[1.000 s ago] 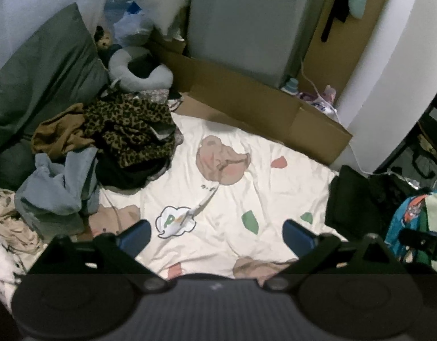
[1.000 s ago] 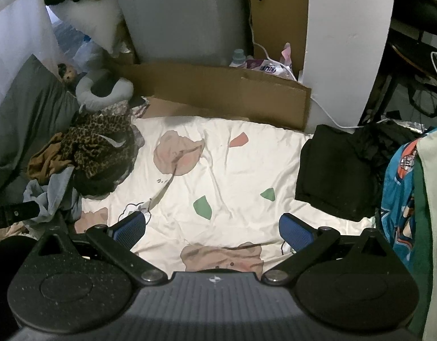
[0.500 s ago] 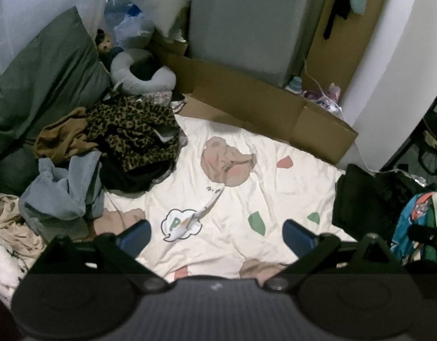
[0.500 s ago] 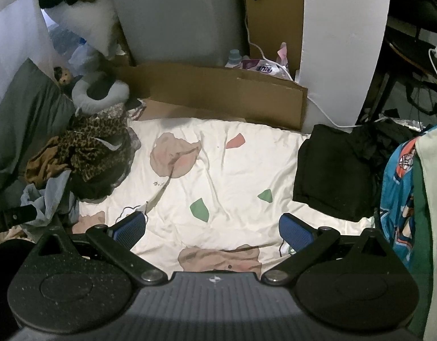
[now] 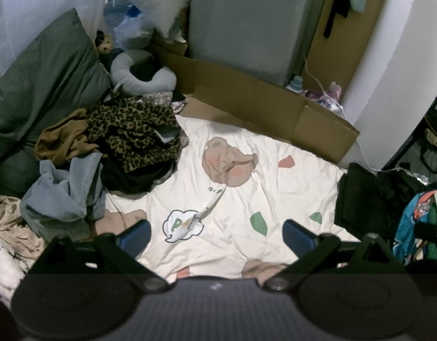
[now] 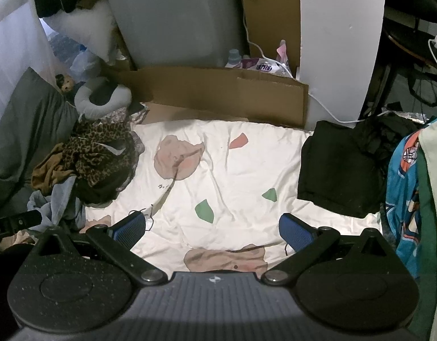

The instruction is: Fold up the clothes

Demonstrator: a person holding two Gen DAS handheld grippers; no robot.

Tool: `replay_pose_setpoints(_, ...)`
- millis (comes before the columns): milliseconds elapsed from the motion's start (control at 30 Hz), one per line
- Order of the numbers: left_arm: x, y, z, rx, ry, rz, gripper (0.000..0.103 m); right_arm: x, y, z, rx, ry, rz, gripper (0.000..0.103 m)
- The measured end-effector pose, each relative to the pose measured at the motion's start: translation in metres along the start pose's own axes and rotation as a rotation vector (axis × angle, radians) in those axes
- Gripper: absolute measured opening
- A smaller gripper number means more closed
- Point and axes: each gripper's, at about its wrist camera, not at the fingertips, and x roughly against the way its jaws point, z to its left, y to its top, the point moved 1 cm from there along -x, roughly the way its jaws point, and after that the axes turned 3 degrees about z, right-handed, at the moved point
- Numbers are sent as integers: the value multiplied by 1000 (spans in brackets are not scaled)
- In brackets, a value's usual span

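A heap of unfolded clothes lies at the left of the white patterned bedsheet: a leopard-print garment, a brown one, a pale blue one and a beige one. A folded black garment rests at the sheet's right edge. My left gripper hovers open above the near sheet, nothing between its blue pads. My right gripper is likewise open and empty over the sheet.
A green pillow leans at the left; a grey neck cushion sits behind the heap. Flattened cardboard and a grey appliance stand at the back. Blue and green clothing hangs at the right. Cables run by the white wall.
Both grippers have drawn back and risen slightly, so the sheet and clothes heap sit a little farther and lower in view. Jaws stayed open; no garment moved.
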Motion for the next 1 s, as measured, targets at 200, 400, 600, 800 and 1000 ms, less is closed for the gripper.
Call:
replay_pose_setpoints(200,0,2,1,0,-1,3,100,0,0,-2,0,0,1,103)
replay_pose_setpoints(400,0,2,1,3,-3,2,100,0,0,-2,-5,-2,-2,103)
replay_pose_setpoints(600,0,-1,0,-6,10,-5,100,0,0,-3,-6,-3,-5,103)
replay_pose_setpoints(800,0,-2,0,2,6,-3,100,0,1,-3,-11,-1,-7,103)
replay_pose_setpoints(1000,2,-1,-5,-23,33,-3,100,0,1,-6,-15,6,-5,103)
